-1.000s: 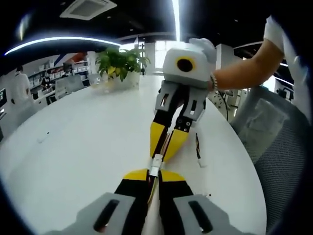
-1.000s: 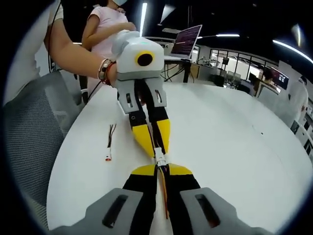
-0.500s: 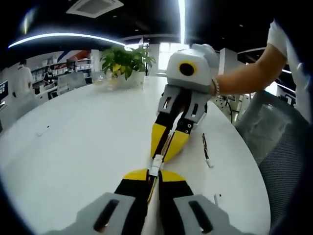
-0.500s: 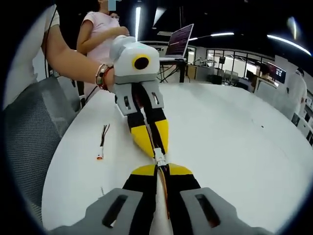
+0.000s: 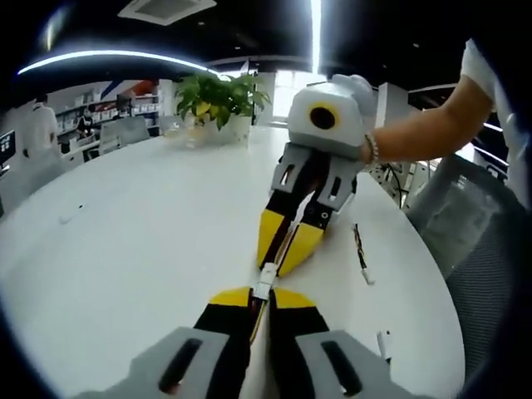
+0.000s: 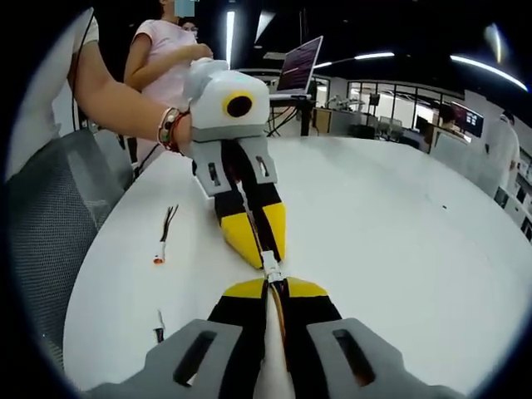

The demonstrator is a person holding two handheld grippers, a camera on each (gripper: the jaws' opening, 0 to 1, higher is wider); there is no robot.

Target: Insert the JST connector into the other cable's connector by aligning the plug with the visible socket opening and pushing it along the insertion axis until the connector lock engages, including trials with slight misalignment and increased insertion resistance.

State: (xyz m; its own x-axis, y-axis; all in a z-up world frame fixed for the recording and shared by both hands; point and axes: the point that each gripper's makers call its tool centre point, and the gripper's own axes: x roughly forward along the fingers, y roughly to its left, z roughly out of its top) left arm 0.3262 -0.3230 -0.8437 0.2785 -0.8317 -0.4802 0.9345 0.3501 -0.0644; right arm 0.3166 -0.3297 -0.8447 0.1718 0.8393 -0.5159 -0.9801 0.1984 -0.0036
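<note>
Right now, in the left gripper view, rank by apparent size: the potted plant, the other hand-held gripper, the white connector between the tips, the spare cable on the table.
1. Right hand-held gripper, nearer the camera.
2. Potted plant, farther away.
3. Spare cable.
4. White connector.

Bright ceiling strip lights (image 5: 315,33) glare overhead; fisheye edges bend, background soft.

White connector (image 5: 264,281) between yellow-and-black hand-held gripper tips, white table (image 5: 150,216).
</note>
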